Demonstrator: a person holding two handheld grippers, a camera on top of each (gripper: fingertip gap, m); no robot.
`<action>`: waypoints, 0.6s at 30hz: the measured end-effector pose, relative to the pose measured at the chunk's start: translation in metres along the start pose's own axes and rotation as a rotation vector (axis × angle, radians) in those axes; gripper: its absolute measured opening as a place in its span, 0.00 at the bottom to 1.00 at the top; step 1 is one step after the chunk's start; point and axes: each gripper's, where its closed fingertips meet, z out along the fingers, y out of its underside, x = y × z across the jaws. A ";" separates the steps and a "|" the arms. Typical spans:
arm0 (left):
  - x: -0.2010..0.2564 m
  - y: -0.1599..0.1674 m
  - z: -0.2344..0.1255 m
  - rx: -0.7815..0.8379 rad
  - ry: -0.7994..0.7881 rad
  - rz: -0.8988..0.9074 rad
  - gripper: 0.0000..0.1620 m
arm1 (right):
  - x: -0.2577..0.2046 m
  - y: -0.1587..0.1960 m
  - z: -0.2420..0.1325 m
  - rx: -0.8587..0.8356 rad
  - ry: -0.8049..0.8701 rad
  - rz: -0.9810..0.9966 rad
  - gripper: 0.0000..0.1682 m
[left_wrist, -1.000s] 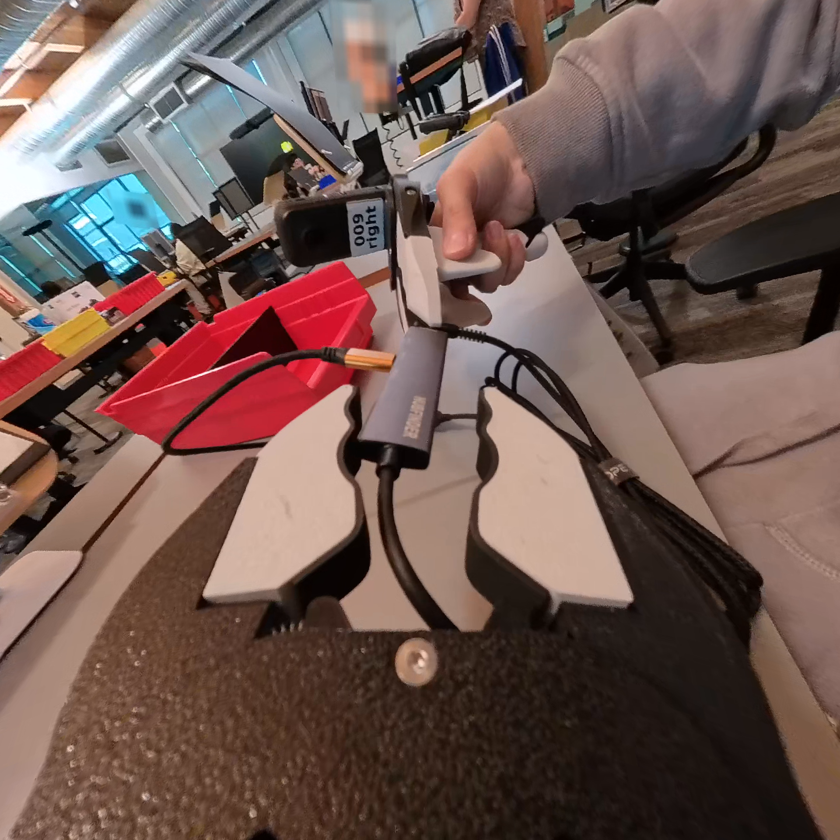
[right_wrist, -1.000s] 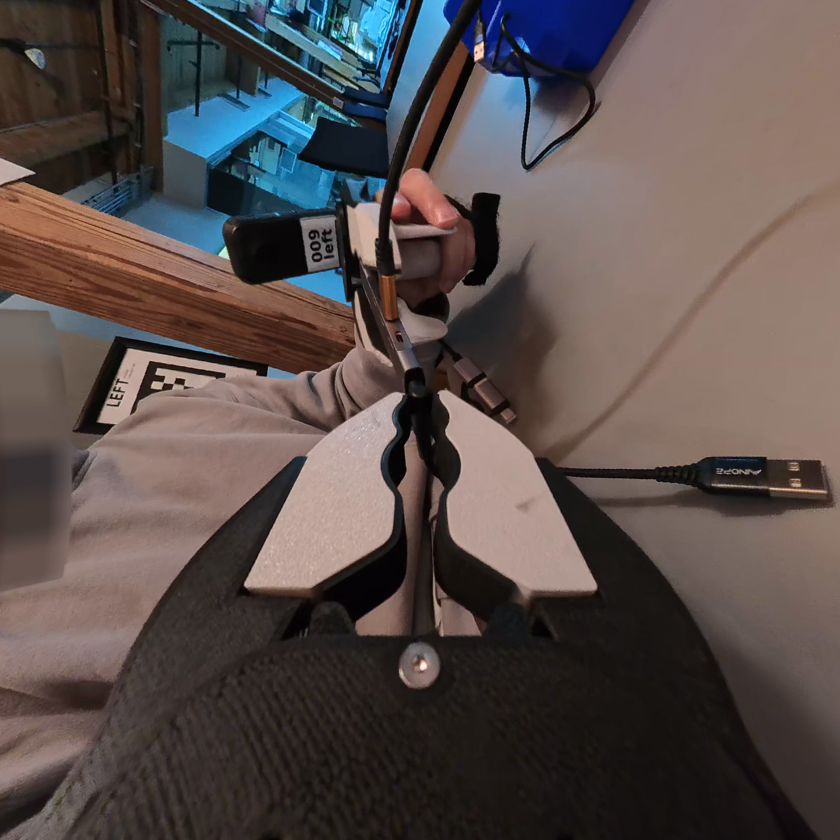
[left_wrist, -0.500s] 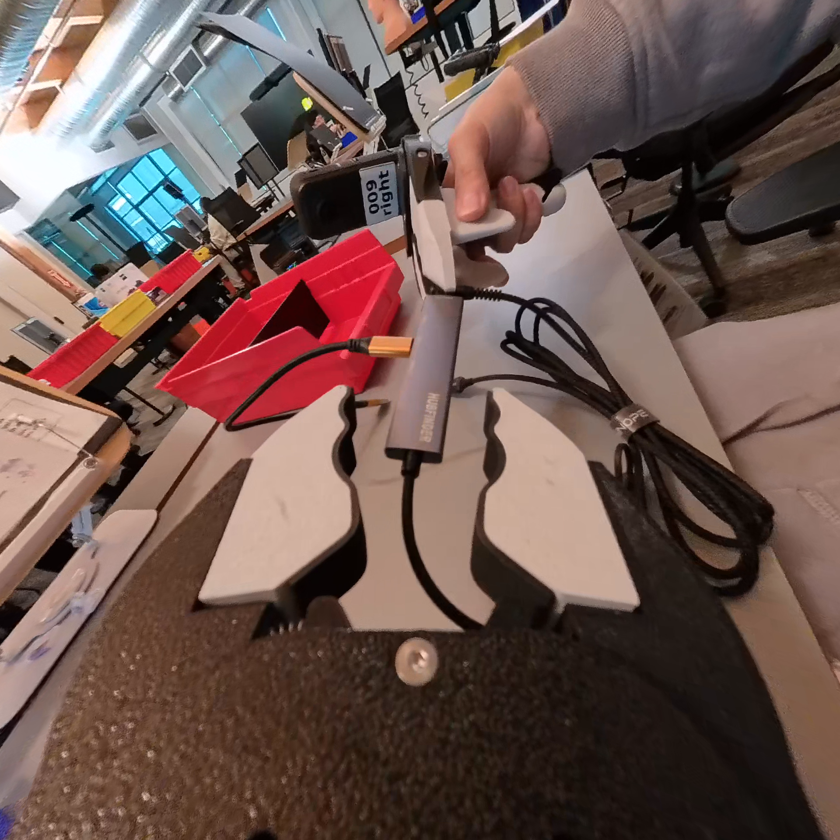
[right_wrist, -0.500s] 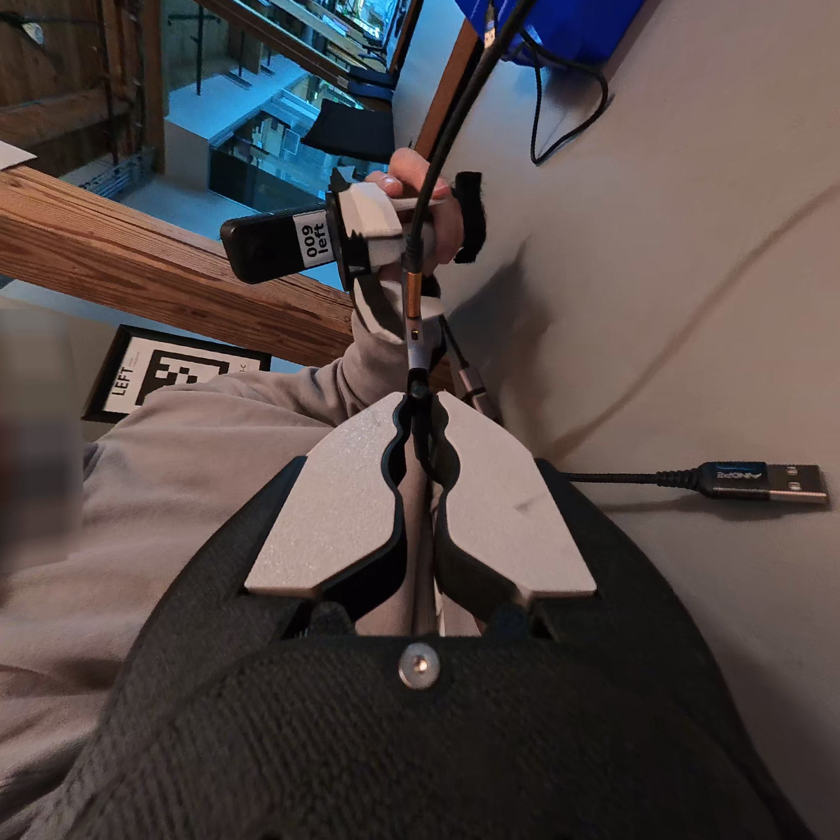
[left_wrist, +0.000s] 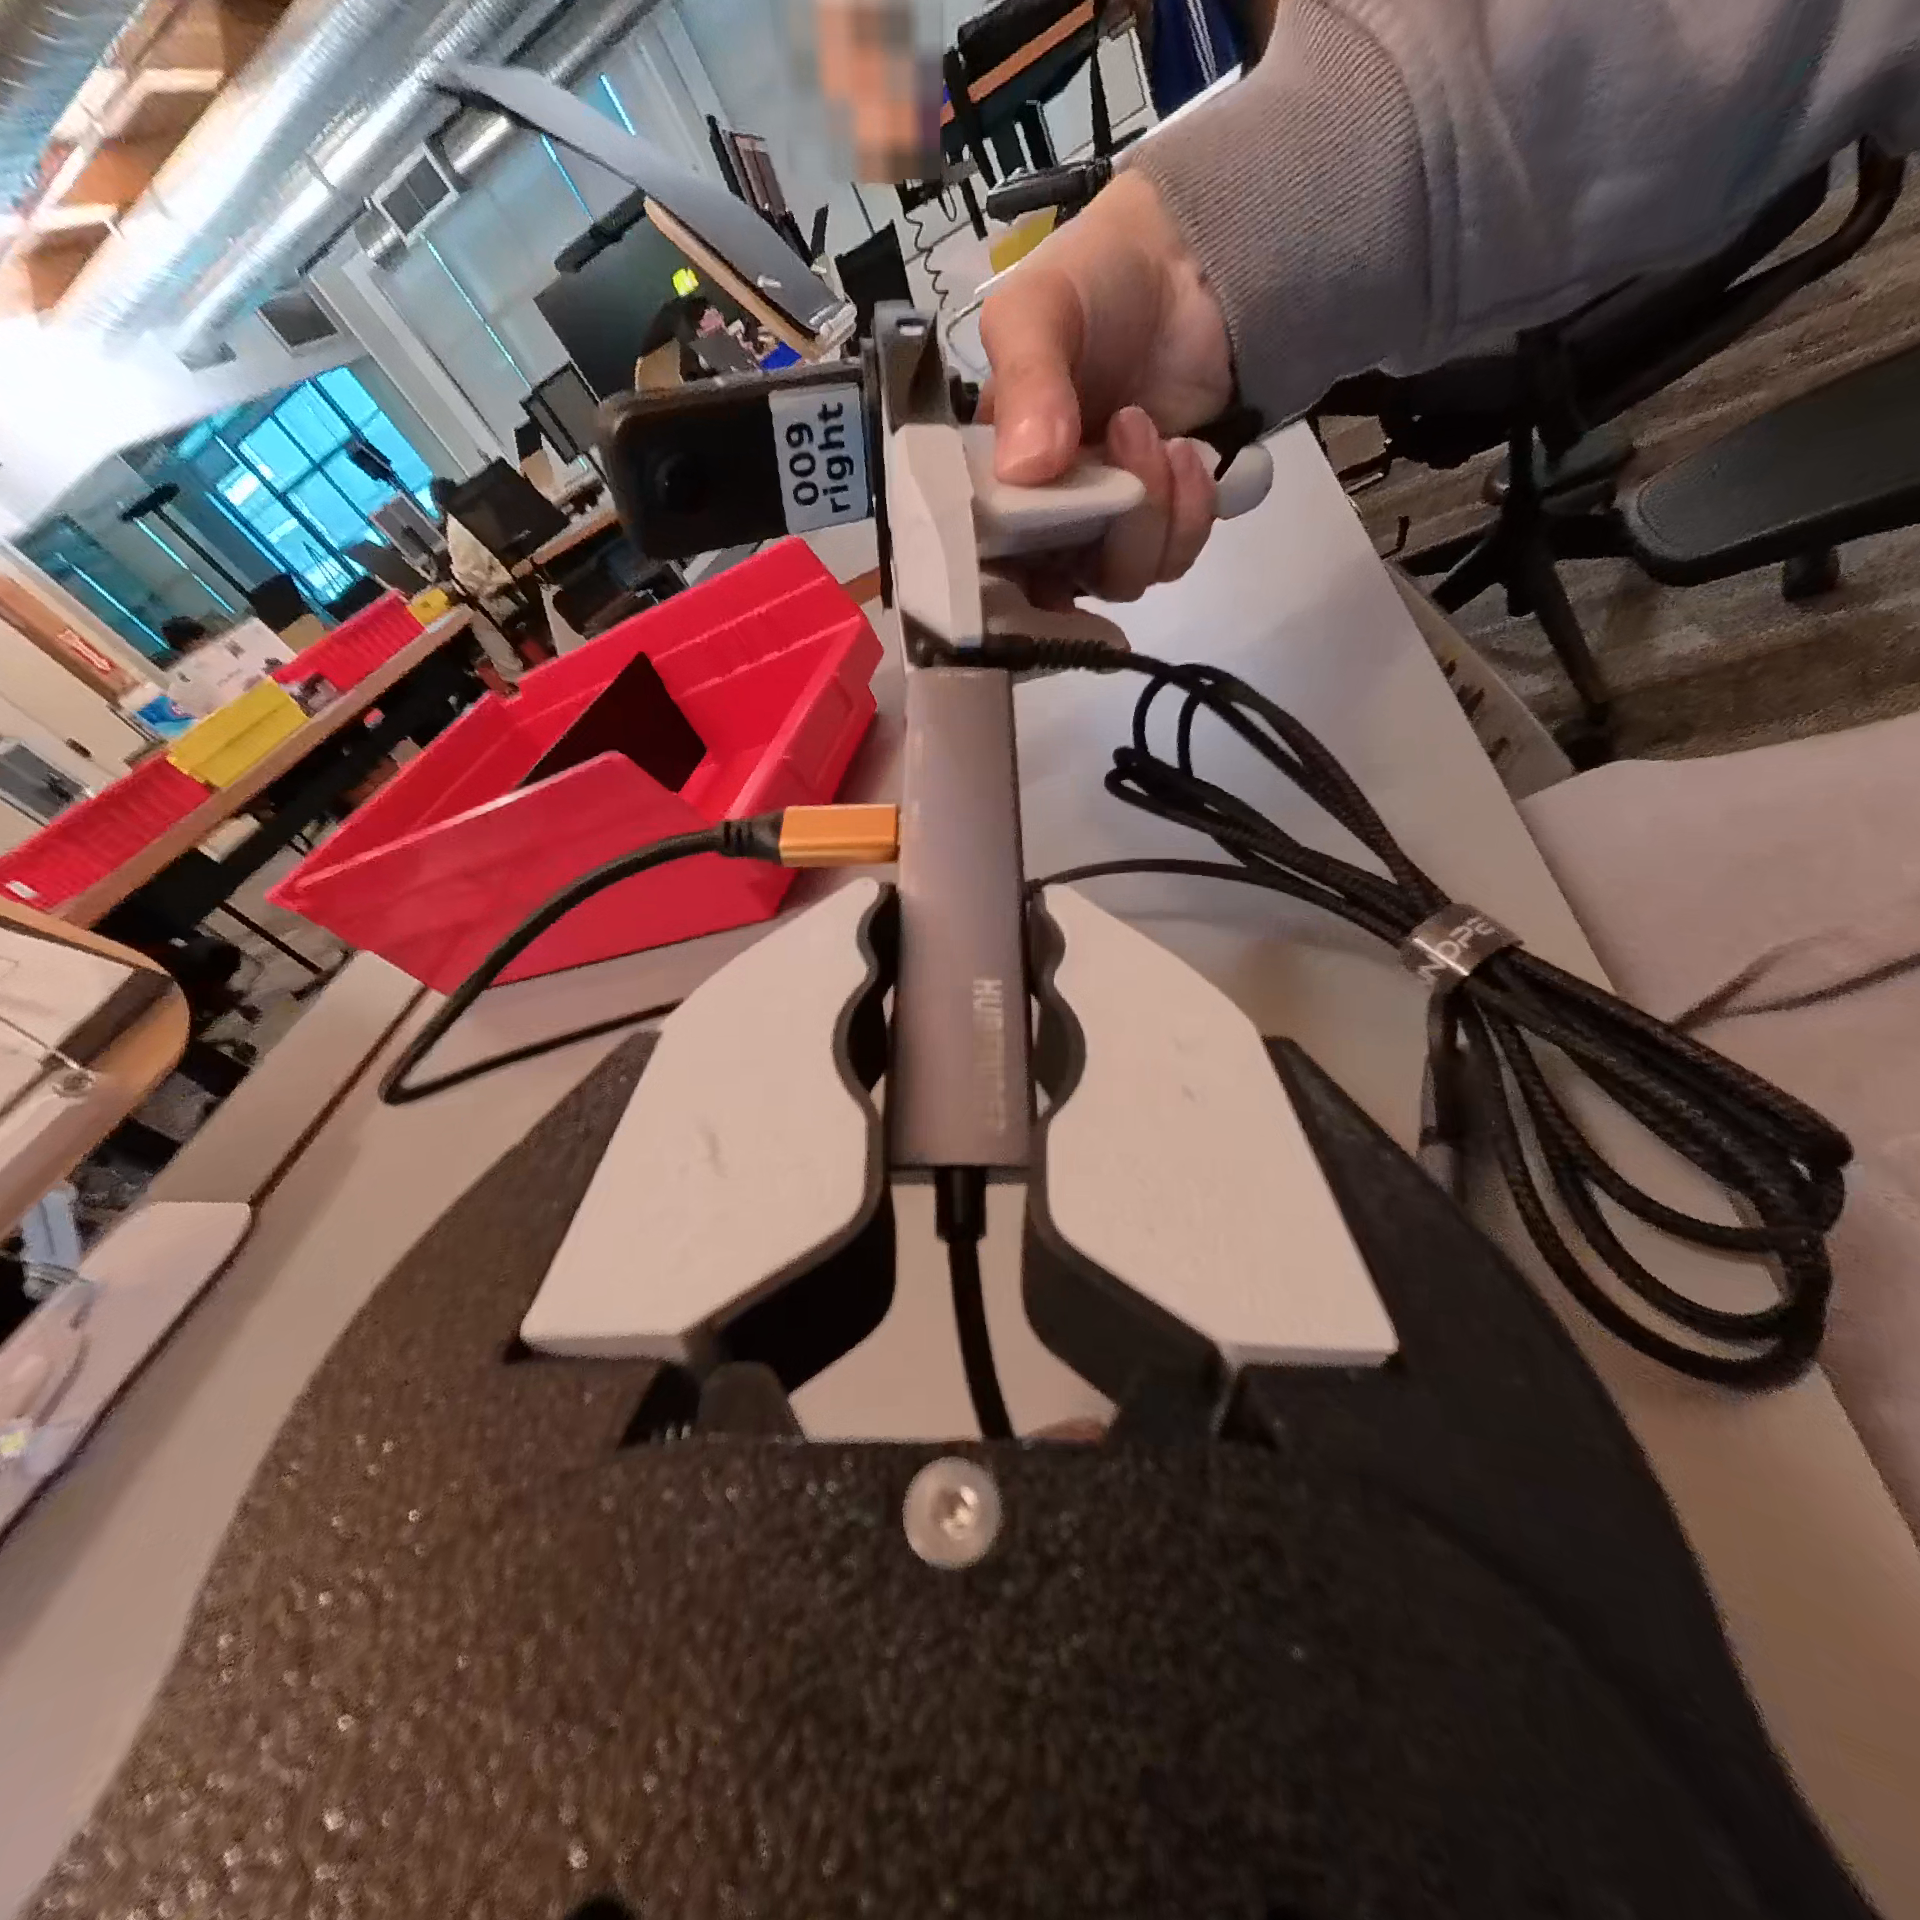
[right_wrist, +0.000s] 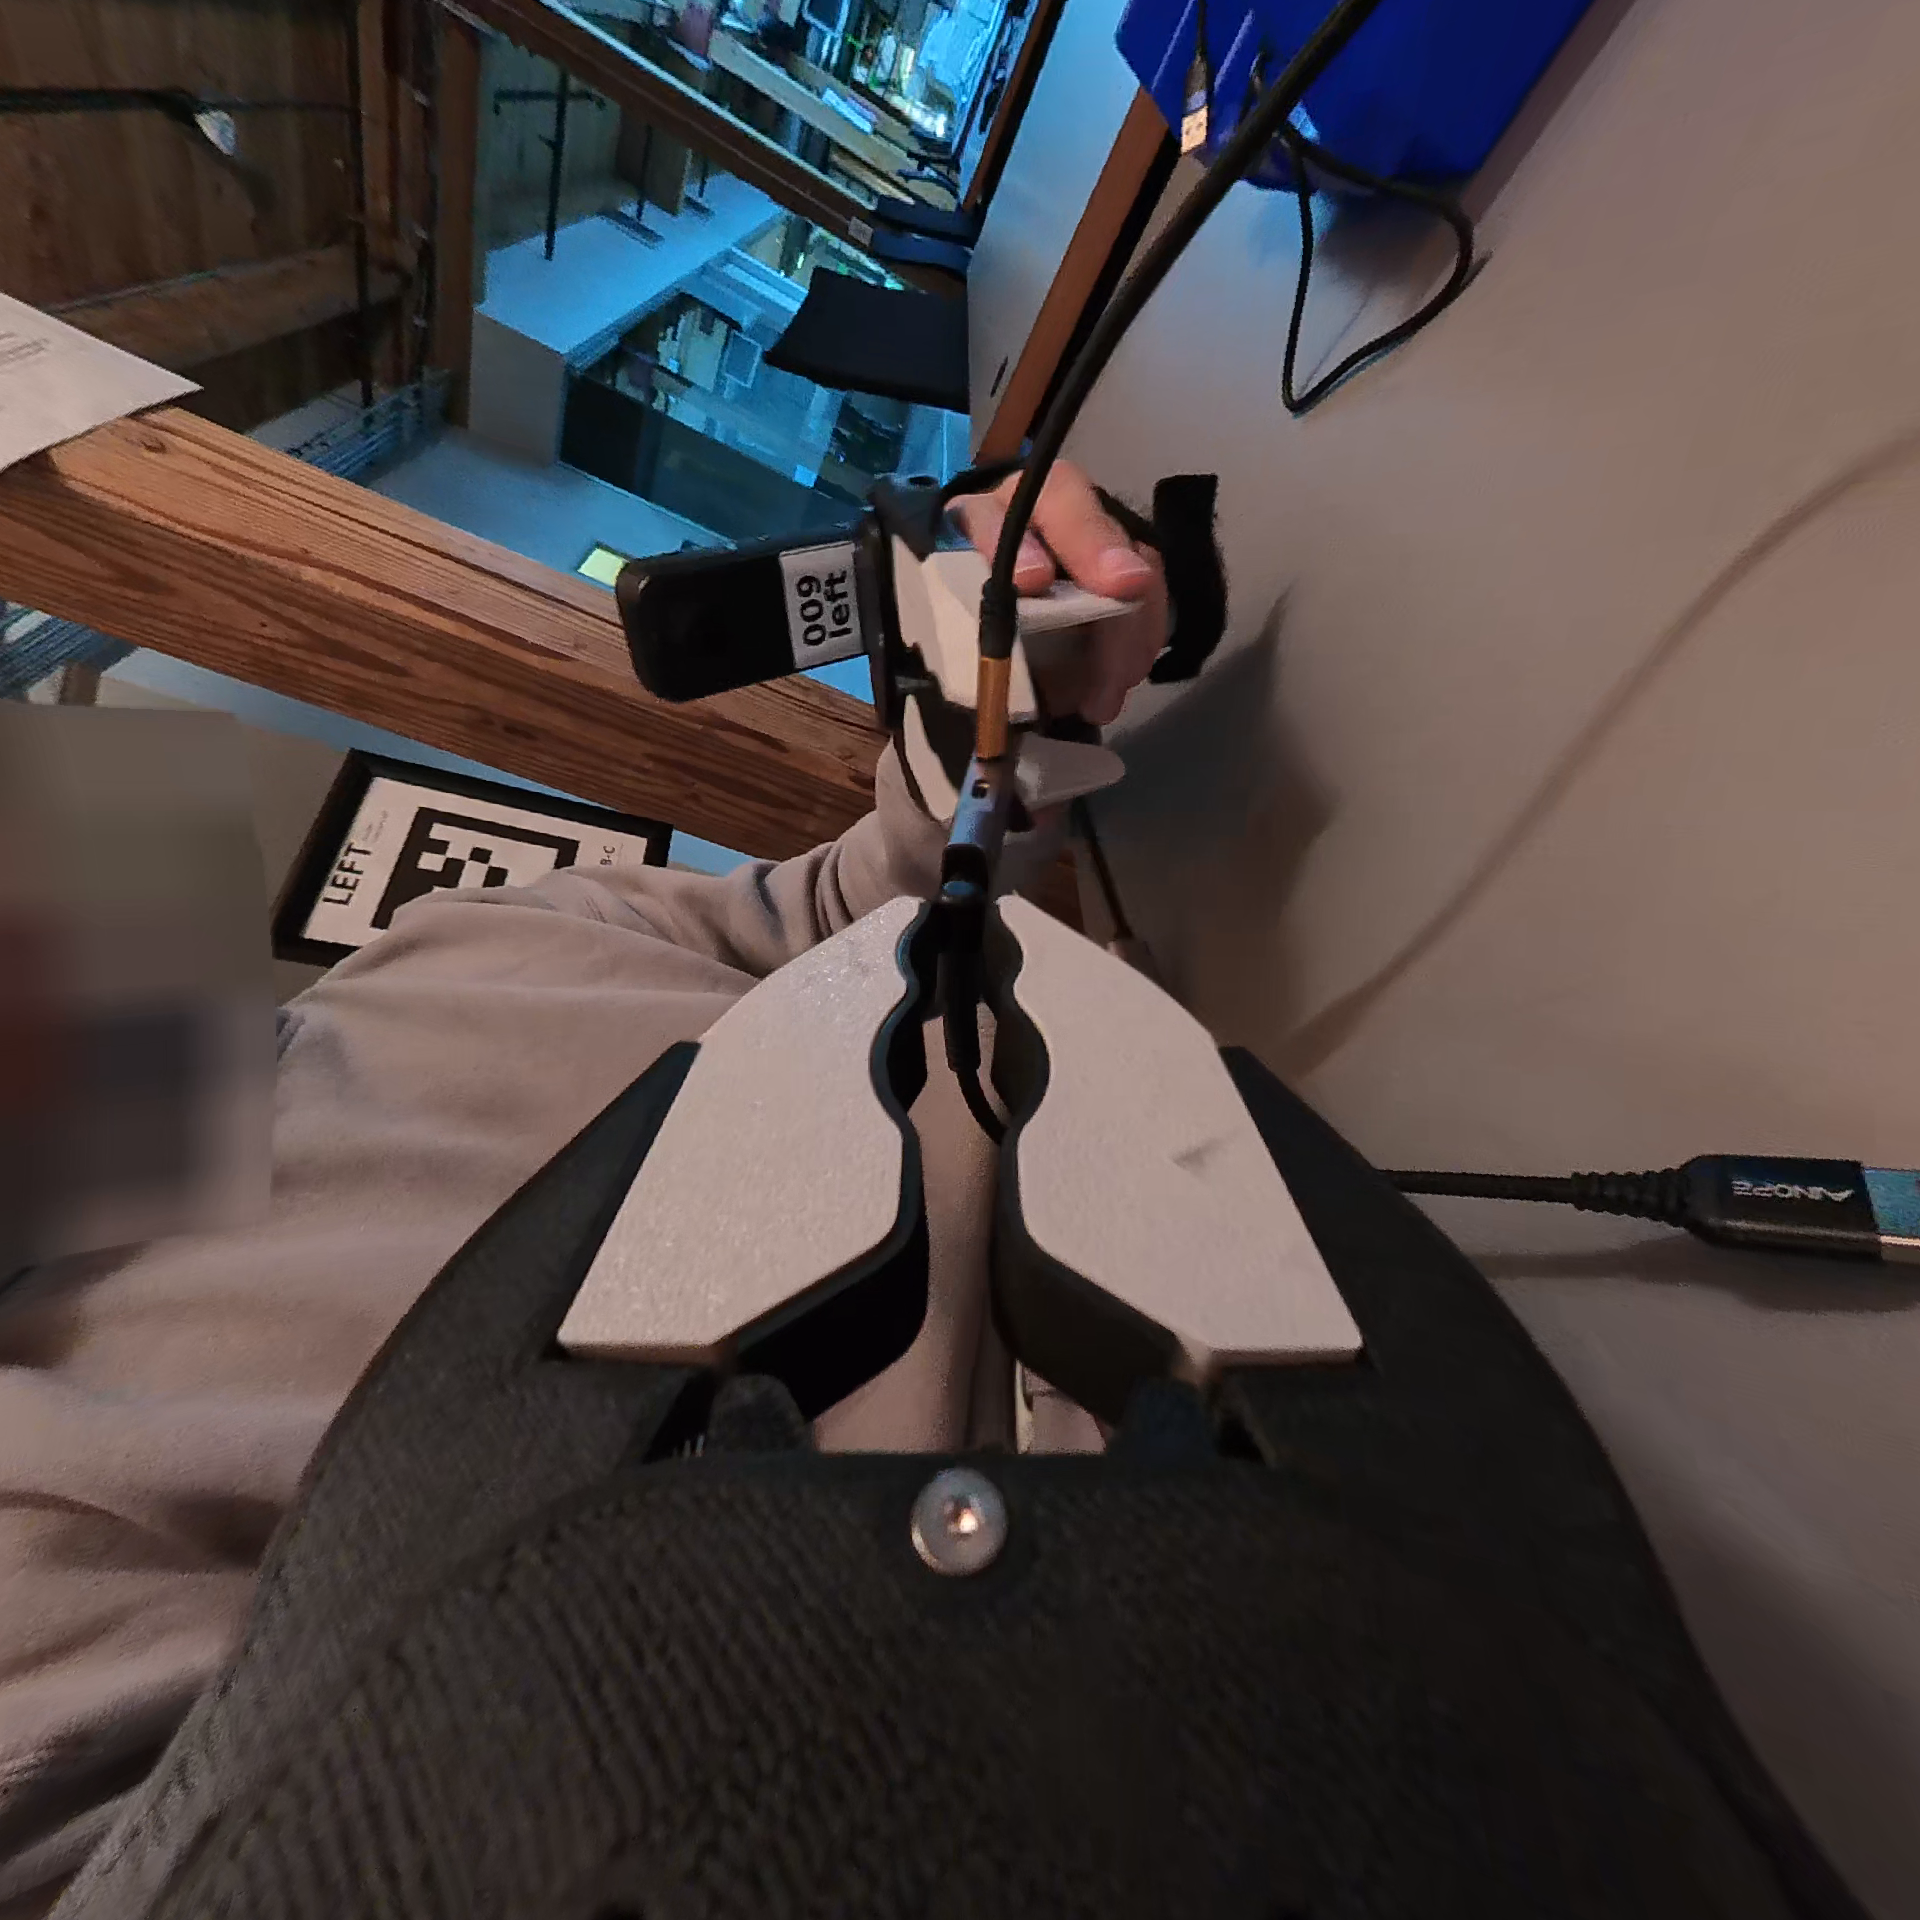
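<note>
Matt metal hub (left_wrist: 961, 997), braided cable (left_wrist: 1621, 1132), glossy red plastic bin (left_wrist: 623, 821).

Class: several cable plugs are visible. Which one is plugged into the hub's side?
The orange-gold plug, seated in the grey hub; the blue-tipped plug lies loose on the table.

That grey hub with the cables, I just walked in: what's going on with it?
A person holds a gripper in each hand. The left gripper is shut on the grey hub. The right gripper is shut on a black plug at the hub's far end. An orange-tipped cable sits in the hub's side; a red bin stands behind.
</note>
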 end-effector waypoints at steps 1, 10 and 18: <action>0.000 0.003 0.001 -0.008 0.004 -0.021 0.14 | 0.000 0.001 0.000 -0.005 -0.005 0.006 0.05; -0.003 0.006 0.001 -0.047 -0.018 0.001 0.14 | 0.006 -0.003 0.001 0.002 0.091 -0.035 0.05; -0.005 0.007 0.007 -0.088 -0.054 0.042 0.14 | 0.017 -0.001 -0.008 -0.113 0.207 -0.081 0.05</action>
